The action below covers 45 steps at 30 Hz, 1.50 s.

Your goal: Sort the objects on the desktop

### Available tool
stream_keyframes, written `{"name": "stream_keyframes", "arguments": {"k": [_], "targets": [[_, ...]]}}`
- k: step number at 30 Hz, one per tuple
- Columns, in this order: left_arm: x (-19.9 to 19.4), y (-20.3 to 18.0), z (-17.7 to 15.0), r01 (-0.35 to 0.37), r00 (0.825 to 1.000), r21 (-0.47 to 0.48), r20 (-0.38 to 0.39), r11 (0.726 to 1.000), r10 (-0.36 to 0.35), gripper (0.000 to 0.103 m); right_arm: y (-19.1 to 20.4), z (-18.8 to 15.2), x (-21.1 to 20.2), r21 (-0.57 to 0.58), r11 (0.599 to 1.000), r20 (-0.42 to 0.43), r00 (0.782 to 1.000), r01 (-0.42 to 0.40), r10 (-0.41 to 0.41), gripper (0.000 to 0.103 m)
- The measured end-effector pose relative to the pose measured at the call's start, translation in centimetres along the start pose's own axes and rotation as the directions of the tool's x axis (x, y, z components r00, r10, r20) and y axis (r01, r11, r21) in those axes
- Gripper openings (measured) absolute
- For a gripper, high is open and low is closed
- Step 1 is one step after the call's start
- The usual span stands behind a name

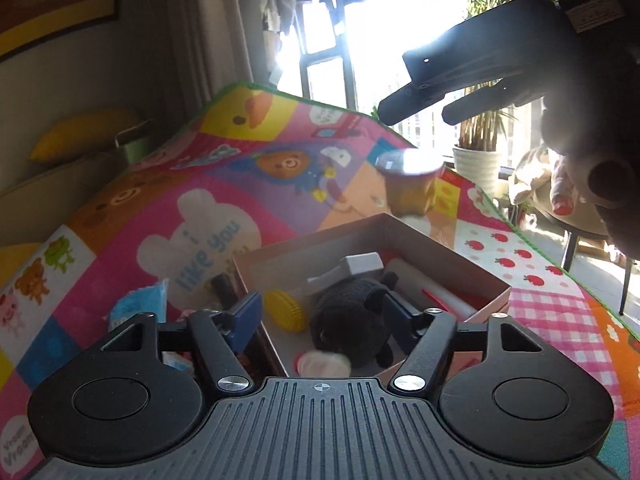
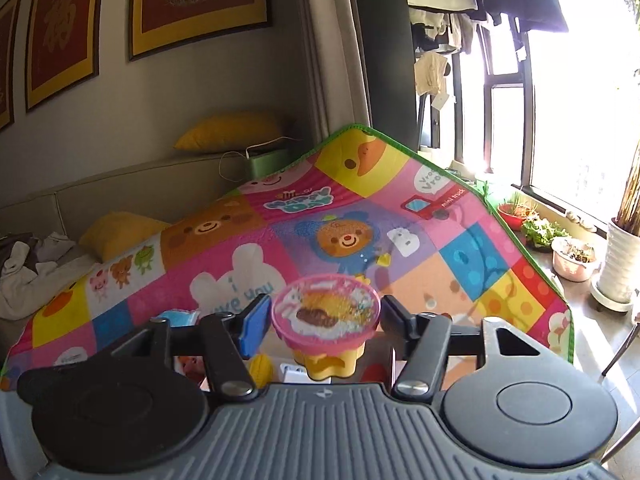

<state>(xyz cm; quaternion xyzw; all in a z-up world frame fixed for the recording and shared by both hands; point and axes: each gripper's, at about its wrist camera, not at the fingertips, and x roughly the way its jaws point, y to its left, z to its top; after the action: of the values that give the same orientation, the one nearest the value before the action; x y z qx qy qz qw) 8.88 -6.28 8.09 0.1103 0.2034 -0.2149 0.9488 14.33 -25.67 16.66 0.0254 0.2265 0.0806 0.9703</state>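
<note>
An open pink cardboard box (image 1: 452, 264) sits on the colourful play mat (image 1: 168, 208). It holds a black plush toy (image 1: 352, 320), a yellow ridged piece (image 1: 284, 310), a grey-white item (image 1: 356, 266) and a white tube (image 1: 432, 292). My left gripper (image 1: 324, 320) stands open over the box, its blue pads either side of the plush without pressing it. My right gripper (image 1: 412, 114) hangs higher, beyond the box. A yellow jelly cup (image 1: 412, 184) with a pink lid is blurred in mid-air under its fingertips. In the right wrist view the cup (image 2: 326, 320) lies between the spread pads of the right gripper (image 2: 326, 322).
A blue packet (image 1: 140, 304) and a dark object (image 1: 224, 288) lie on the mat left of the box. The green-edged mat (image 2: 400, 216) ends near plant pots (image 2: 572, 258) by the window. A sofa with yellow cushions (image 2: 120, 232) runs along the left.
</note>
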Motion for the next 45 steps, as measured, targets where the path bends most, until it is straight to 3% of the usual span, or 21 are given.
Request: {"name": "stream_keyframes", "arguments": {"k": [2,10,16,17,20,24,29,32,36,40,43,45], "targets": [[-1.0,0.4,-1.3,-0.015,1.0,0.015,0.0,1.0,0.015,0.094,-0.6,0.0,1.6,0.039,0.999,-0.034,0.999,0.004,-0.002,0.071],[-1.5,3.5,-6.2,-0.06,0.992,-0.061,-0.117,0.996,0.052,0.098,-0.1,-0.6,2.9,0.032,0.999,-0.063,0.998,0.021,-0.019,0.071],[-1.5,6.8,-8.4,-0.153,0.978,-0.132,-0.162,0.979,0.131,0.103,4.7,-0.7,5.4,-0.022,0.999,-0.142,0.99,-0.025,0.021,0.071],[-1.6,7.3,-8.8,-0.161,0.977,-0.143,-0.166,0.977,0.137,0.103,6.0,-0.7,6.2,-0.042,0.999,-0.167,0.986,-0.034,0.027,0.064],[-2.1,8.7,-9.8,-0.183,0.974,-0.171,-0.166,0.968,0.155,0.103,9.9,-0.6,9.0,-0.075,0.994,-0.256,0.965,-0.076,0.054,0.038],[-2.9,10.1,-10.5,-0.187,0.978,-0.25,-0.142,0.95,0.155,0.103,13.8,0.0,14.8,-0.062,0.995,-0.362,0.931,-0.073,0.046,0.036],[-3.4,10.7,-10.8,-0.152,0.986,-0.3,-0.107,0.942,0.125,0.103,17.1,-0.6,21.8,-0.194,0.981,-0.44,0.893,0.014,-0.1,0.029],[-3.3,11.5,-11.0,-0.14,0.988,-0.35,-0.111,0.926,0.107,0.103,18.1,-1.2,24.3,-0.248,0.968,-0.469,0.869,0.042,-0.158,0.029],[-3.2,11.8,-11.1,-0.141,0.987,-0.374,-0.12,0.917,0.103,0.103,19.2,-2.3,26.0,-0.276,0.961,-0.503,0.846,0.036,-0.176,0.029],[-3.1,11.4,-10.9,-0.149,0.986,-0.346,-0.124,0.926,0.112,0.103,21.2,-3.6,25.7,-0.358,0.933,-0.469,0.859,0.027,-0.205,0.028],[-3.0,11.3,-10.9,-0.149,0.985,-0.342,-0.13,0.928,0.11,0.103,22.8,-4.2,24.2,-0.389,0.919,-0.461,0.876,-0.058,-0.14,0.027],[-3.0,11.4,-10.9,-0.147,0.986,-0.343,-0.131,0.928,0.108,0.103,23.6,-4.5,23.3,-0.355,0.926,-0.496,0.865,-0.128,-0.071,0.024]]}}
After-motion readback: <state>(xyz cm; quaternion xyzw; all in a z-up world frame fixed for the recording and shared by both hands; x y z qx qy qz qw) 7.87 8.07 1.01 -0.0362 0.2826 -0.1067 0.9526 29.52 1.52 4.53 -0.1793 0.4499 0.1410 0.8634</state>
